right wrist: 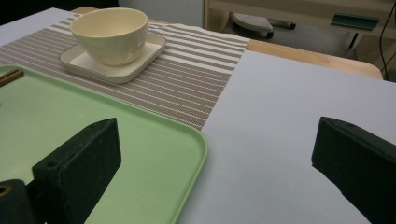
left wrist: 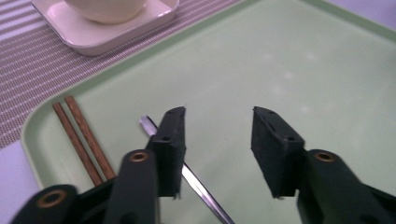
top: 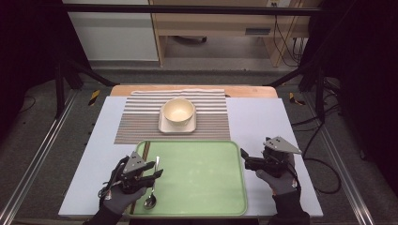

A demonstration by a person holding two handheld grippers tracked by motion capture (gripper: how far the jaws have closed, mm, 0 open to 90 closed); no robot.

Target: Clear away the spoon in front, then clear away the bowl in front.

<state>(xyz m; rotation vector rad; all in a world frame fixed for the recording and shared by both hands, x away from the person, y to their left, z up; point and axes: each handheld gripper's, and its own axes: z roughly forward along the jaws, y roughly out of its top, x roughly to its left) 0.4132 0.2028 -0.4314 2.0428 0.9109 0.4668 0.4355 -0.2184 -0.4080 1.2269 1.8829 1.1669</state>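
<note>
Spoon (top: pixel 152 190) is what my left tool (top: pixel 155 174) hangs over: it lies on the left part of the green tray (top: pixel 202 178), handle pointing away from me, bowl end near the tray's front rim. Going from the biggest thing down, my bench (top: pixel 256 122) has a pale top, and a striped placemat (top: pixel 141 122) lies across its far half. That tray lies on the near half, its far edge over the mat's near edge. On the mat stands a square cream saucer (top: pixel 164 126) with a cream bowl (top: pixel 178 111) on it. A pair of brown chopsticks (left wrist: pixel 81 137) lies along the tray's left rim, just beside the spoon and apart from it. In the left gripper view the spoon's handle (left wrist: pixel 201 189) runs under the left-hand jaw; the jaws stand apart, with nothing pressed between them and only bare tray in the gap. My right tool (top: pixel 244 159) sits at the tray's right edge, over the pale bench top, pointing in toward the tray. Its jaws are wide apart and hold nothing.
</note>
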